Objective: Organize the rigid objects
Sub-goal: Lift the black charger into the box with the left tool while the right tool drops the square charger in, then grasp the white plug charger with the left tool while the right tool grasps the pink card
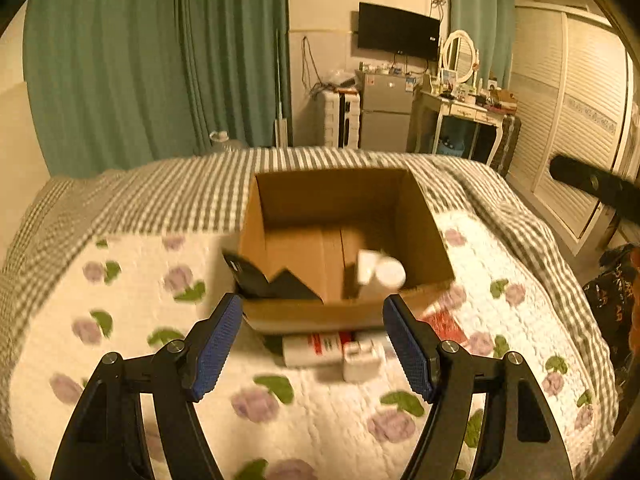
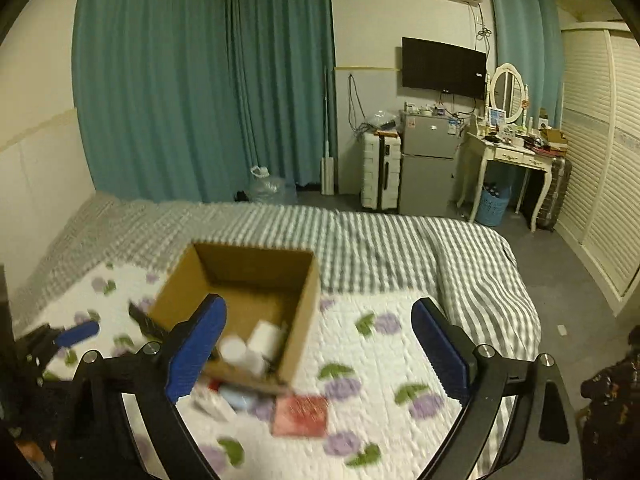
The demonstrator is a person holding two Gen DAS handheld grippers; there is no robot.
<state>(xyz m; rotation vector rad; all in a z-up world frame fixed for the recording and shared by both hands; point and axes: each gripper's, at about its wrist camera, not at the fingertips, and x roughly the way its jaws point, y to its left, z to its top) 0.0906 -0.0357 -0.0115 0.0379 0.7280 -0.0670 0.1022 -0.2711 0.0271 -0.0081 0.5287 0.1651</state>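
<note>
We see both the left gripper [image 1: 312, 344] and the right gripper [image 2: 318, 354] spread wide, grasping nothing, above the flowered quilt [image 1: 328, 412] — the cardboard box [image 1: 340, 208] sits on it, white bottles [image 1: 380, 270] inside, a red packet [image 2: 300, 416] just beside.

White bottles [image 1: 380, 272] lie in the box [image 1: 424, 216] on the bed [image 1: 120, 320].
</note>
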